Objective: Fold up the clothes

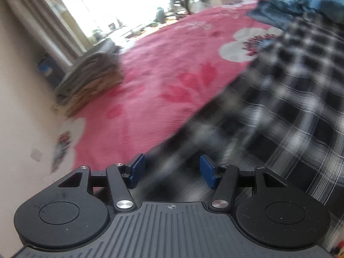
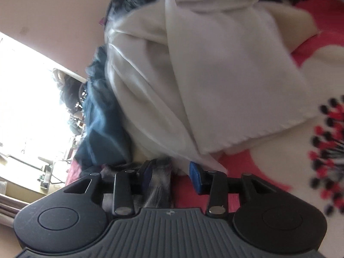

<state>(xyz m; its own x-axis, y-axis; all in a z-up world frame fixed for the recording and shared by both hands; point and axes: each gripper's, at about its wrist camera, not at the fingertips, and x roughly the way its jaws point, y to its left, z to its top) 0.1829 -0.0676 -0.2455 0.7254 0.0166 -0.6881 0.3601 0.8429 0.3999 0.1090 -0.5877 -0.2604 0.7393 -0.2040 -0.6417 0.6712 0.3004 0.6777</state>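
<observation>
Between the two blue pads (image 1: 137,171) of the left gripper (image 1: 172,172), spread wide, nothing was held; one black-and-white checked garment (image 1: 290,90) lay blurred just beyond them and away to the right on the pink flowered blanket (image 1: 163,73). Far to the left sat one stack of folded beige and grey clothes (image 1: 90,79) at the blanket's edge, and far to the right one crumpled blue garment (image 1: 301,0). On the other side, the right gripper (image 2: 169,175) also stood spread, a strip of dark checked cloth (image 2: 159,185) lying against its left pad without being pinched. Beyond its fingers lay one white garment (image 2: 215,75), loosely heaped, with blue cloth (image 2: 101,118) to its left
</observation>
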